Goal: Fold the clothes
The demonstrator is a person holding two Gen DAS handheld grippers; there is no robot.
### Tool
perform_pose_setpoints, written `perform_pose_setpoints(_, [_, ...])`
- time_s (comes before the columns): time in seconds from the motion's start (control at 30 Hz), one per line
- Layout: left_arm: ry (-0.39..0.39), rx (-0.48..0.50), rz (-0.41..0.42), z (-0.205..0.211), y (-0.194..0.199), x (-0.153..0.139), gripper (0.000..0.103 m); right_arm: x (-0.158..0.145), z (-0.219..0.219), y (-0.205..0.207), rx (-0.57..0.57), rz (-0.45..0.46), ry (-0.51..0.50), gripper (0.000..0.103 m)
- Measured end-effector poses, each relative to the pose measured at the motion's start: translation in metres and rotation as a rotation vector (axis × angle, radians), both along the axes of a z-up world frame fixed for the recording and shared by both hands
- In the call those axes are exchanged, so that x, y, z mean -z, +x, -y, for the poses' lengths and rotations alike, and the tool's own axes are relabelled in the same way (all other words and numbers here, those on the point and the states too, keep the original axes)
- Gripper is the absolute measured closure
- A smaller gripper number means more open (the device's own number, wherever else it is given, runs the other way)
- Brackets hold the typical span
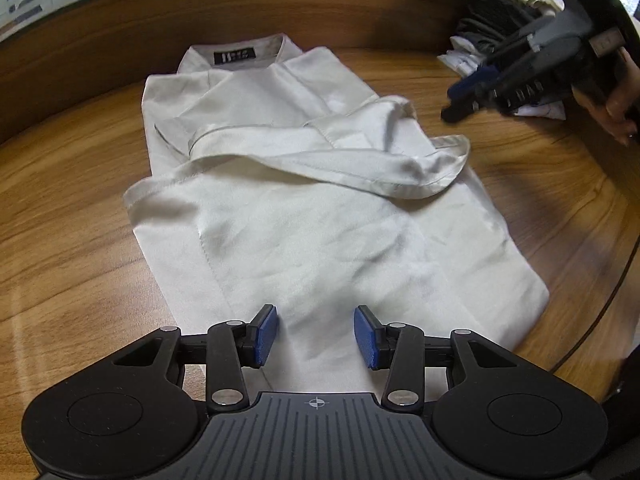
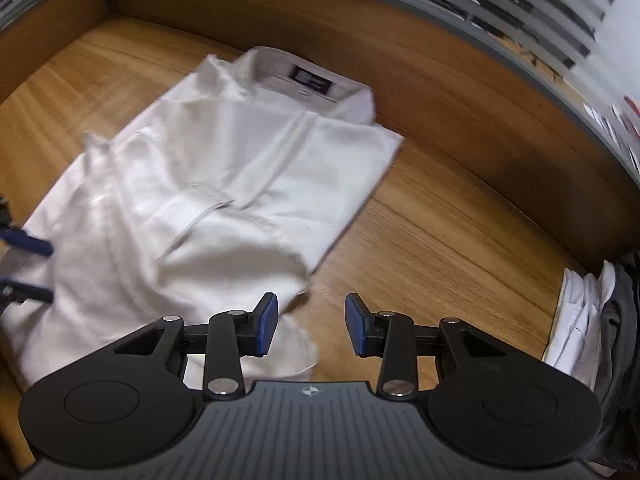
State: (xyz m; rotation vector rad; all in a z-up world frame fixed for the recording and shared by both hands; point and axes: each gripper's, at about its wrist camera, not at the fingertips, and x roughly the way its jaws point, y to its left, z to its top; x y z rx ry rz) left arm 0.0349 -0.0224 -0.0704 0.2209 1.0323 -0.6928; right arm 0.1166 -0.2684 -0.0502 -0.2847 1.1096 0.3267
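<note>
A white collared shirt (image 1: 304, 216) lies on the wooden table, collar with a dark label at the far end, sides folded in and a sleeve laid across its middle. It also shows in the right wrist view (image 2: 200, 184). My left gripper (image 1: 316, 336) is open and empty, just above the shirt's near hem. My right gripper (image 2: 312, 324) is open and empty, hovering at the shirt's right edge near the sleeve end. The right gripper also shows in the left wrist view (image 1: 468, 100), raised above the table to the right of the shirt.
A pile of dark and white clothes (image 1: 492, 28) sits at the table's far right, also at the right edge of the right wrist view (image 2: 592, 320). A raised wooden wall (image 1: 120, 32) borders the table's far side. Bare wood (image 2: 440, 240) lies right of the shirt.
</note>
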Motion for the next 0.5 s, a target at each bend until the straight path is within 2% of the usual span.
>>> perform_pose_setpoints(0.23, [-0.005, 0.014, 0.035, -0.006, -0.012, -0.014, 0.057, 0.010, -0.053, -0.037, -0.151, 0.016, 0.035, 0.061])
perform_pose_setpoints(0.33, [-0.005, 0.012, 0.028, -0.010, -0.016, -0.014, 0.057, 0.016, -0.075, -0.045, -0.219, 0.021, 0.029, 0.071])
perform_pose_setpoints(0.5, [0.018, 0.017, -0.013, -0.013, -0.023, -0.001, 0.057, 0.028, -0.098, -0.051, -0.245, 0.106, -0.079, 0.071])
